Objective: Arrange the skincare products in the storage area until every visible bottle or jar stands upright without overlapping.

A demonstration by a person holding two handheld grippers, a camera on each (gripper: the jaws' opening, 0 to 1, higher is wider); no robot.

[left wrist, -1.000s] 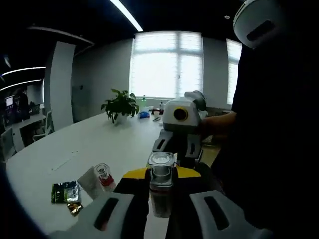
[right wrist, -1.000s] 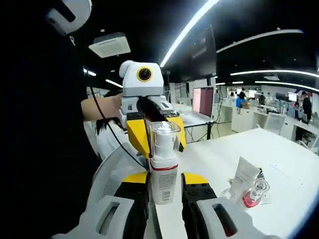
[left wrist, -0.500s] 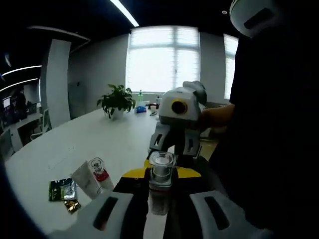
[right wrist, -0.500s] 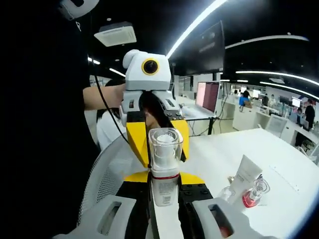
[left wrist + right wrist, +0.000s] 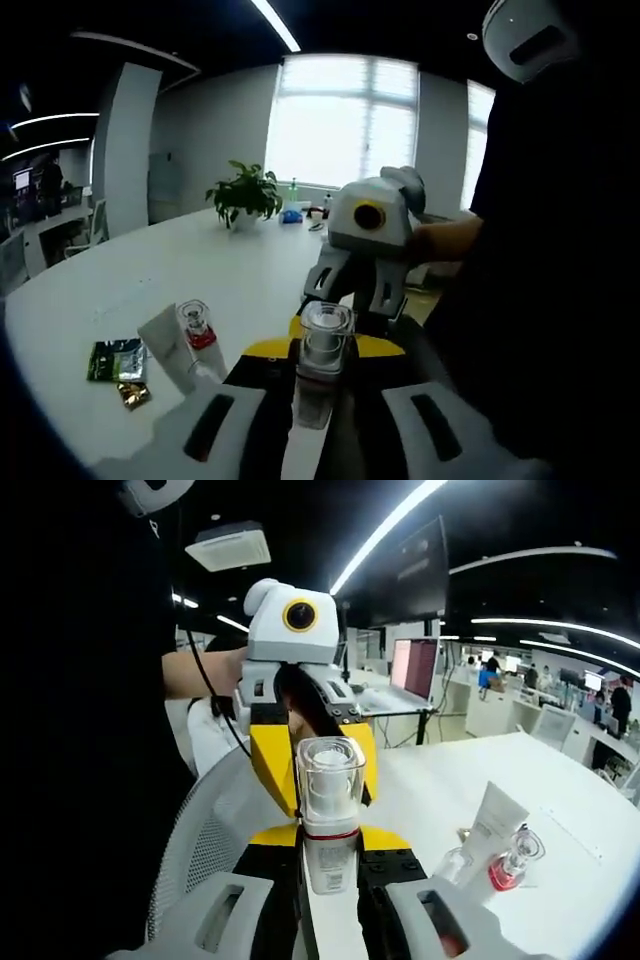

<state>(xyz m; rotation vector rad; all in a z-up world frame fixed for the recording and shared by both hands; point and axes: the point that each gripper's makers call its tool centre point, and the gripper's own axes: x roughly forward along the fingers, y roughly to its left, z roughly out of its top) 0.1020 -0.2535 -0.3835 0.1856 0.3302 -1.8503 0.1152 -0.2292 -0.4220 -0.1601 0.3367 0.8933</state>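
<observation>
Above the tabletop (image 5: 560,900), we see:
Right claw (image 5: 328,865): clamped on spray bottle (image 5: 329,825).
Left claw (image 5: 318,400): clamped on it too.
Tabletop: tube (image 5: 492,827), small bottle (image 5: 510,860).

The right gripper (image 5: 328,865) rises from the bottom centre of the right gripper view, jaws closed on a bottle (image 5: 329,815). The left gripper (image 5: 310,765) faces it from above, holding the same bottle.
</observation>
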